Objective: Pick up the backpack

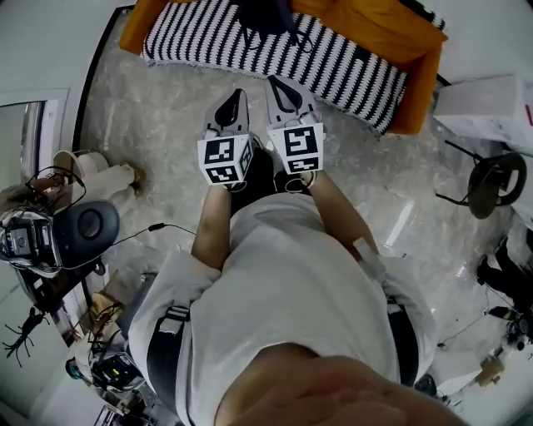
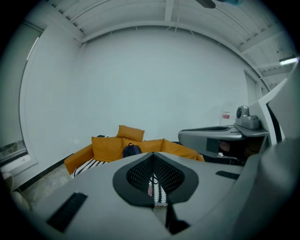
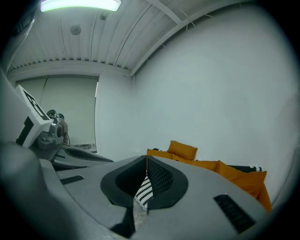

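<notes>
Far left: at 9 o'clock in the head view I see a round dark grey device [image 1: 83,223] with black cables trailing from it, standing on the grey marbled stone floor [image 1: 125,108].

Left claw: my left claw [image 1: 236,100] points toward 12 o'clock, and its square-marker cube [image 1: 225,160] is the end nearest my body. In the left gripper view the black ribbed pads [image 2: 136,176] are pressed together with only a hairline slit between them, and nothing is pinched.

Backpack: the dark navy fabric backpack [image 1: 262,15] sits on the sofa at 12 o'clock, dead ahead of both claws and well apart from them. From the left gripper view the backpack [image 2: 131,150] rests against the orange back cushions, at about 11 o'clock of my jaw tips and far beyond them.

Sofa: it is an orange fabric sofa [image 1: 383,33] with a black-and-white striped seat cover [image 1: 333,62]. A sliver of those stripes shows through the slit of each claw.

Right claw: my right claw [image 1: 279,86] lies just beside the left one, also aimed at 12 o'clock, with its own marker cube [image 1: 297,148] at the near end. In the right gripper view its black pads [image 3: 161,178] are closed on each other and grip nothing. An orange cushion [image 3: 183,151] sits at 1 o'clock of the tips.

Far right: a black round-seated chair [image 1: 493,185] stands at 3 o'clock, and a white box [image 1: 487,108] is at 2 o'clock.
</notes>
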Demonstrator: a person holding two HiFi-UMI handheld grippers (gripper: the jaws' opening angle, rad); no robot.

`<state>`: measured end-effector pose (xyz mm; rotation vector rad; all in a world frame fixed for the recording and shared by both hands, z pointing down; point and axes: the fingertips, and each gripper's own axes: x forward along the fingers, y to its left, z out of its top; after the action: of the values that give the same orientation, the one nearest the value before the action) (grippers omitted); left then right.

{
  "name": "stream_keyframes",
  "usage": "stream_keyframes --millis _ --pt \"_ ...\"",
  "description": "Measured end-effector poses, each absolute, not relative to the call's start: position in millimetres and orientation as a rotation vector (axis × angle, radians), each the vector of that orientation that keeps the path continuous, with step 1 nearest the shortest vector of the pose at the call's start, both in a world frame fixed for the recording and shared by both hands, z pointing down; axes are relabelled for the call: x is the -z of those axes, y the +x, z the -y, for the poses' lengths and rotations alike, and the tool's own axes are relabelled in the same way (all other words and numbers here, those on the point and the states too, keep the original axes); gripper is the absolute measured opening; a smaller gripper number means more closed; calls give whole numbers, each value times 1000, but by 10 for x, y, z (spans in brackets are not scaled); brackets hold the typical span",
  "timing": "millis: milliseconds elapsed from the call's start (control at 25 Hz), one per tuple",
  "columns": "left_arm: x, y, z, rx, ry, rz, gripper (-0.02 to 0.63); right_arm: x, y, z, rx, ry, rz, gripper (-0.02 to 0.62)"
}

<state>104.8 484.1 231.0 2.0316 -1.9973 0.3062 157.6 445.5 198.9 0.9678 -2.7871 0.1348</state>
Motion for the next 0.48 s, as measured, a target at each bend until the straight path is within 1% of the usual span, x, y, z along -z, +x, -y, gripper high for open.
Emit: stream_keyframes --millis 160,480 --pt "-2392 810 -4667 -303 2019 1987 12 -2047 1352 -4329 -125 948 2765 38" --pt "-2394 35 -3977 -272 2050 1948 12 -2072 650 -3657 -113 995 2708 38"
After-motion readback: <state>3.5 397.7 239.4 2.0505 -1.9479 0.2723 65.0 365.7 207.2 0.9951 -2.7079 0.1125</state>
